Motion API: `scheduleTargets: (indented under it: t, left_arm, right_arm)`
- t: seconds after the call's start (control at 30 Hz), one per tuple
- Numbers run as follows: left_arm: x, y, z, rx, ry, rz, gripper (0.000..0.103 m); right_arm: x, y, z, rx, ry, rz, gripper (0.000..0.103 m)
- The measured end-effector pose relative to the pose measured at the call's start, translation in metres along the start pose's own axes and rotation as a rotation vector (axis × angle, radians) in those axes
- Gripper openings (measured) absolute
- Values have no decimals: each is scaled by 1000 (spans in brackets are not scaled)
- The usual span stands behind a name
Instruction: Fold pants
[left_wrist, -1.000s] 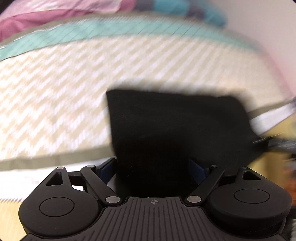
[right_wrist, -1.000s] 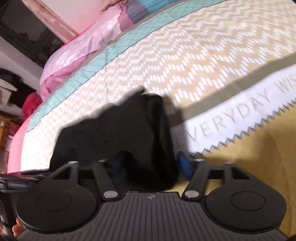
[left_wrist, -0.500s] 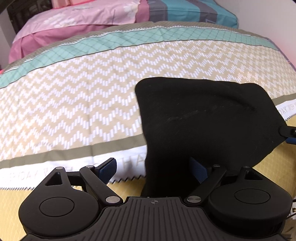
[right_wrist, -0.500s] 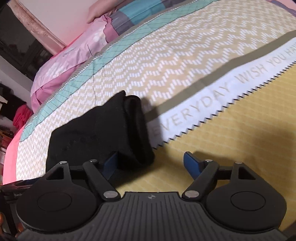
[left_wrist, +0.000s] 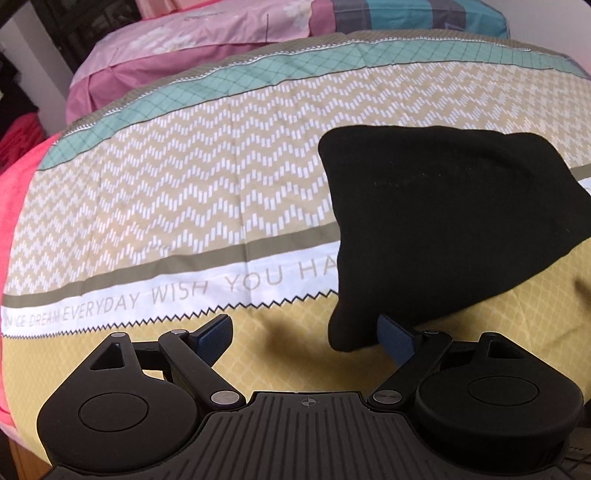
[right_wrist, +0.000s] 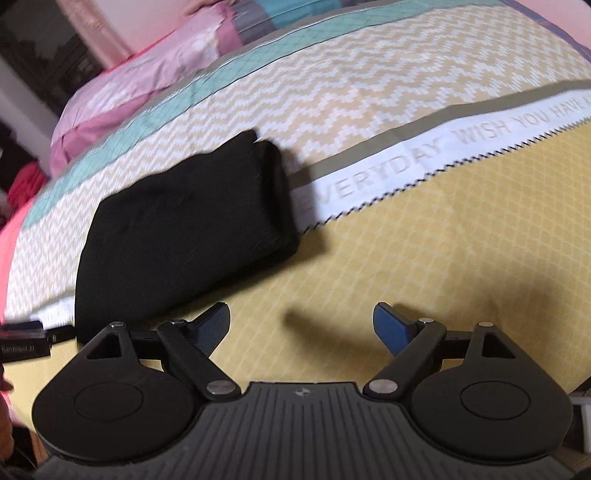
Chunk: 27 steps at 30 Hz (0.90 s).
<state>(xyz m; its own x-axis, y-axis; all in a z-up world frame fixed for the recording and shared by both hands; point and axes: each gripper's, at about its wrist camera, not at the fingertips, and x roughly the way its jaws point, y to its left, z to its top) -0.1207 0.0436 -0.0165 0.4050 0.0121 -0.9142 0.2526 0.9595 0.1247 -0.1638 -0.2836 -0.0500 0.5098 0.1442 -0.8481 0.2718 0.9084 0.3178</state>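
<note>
Left wrist view: your left gripper (left_wrist: 306, 334) is spread wide; the folded black pants (left_wrist: 443, 229) on the bedspread (left_wrist: 184, 206) possibly brush its right pad, contact unclear.
Right wrist view, blurred: your right gripper (right_wrist: 301, 328) is opening, nothing between; pants (right_wrist: 177, 240) beside it.
</note>
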Motion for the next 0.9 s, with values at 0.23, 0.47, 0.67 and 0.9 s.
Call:
scheduleTargets:
  t: [0.23, 0.47, 0.67, 0.9]
  left_arm:
    - [0, -8, -9, 4, 24, 27, 103]
    - [0, -10, -18, 1, 49, 19, 103]
    - [0, -15, -23, 13, 54, 13, 103]
    - [2, -19, -26, 26, 61, 11, 103]
  right_arm:
    - [-1, 25, -18, -106, 9, 2, 88]
    - [-2, 35, -28, -117, 16, 11, 88]
    - [0, 42, -32, -139, 23, 14, 89]
    - [3, 45, -35, -143, 34, 22, 89]
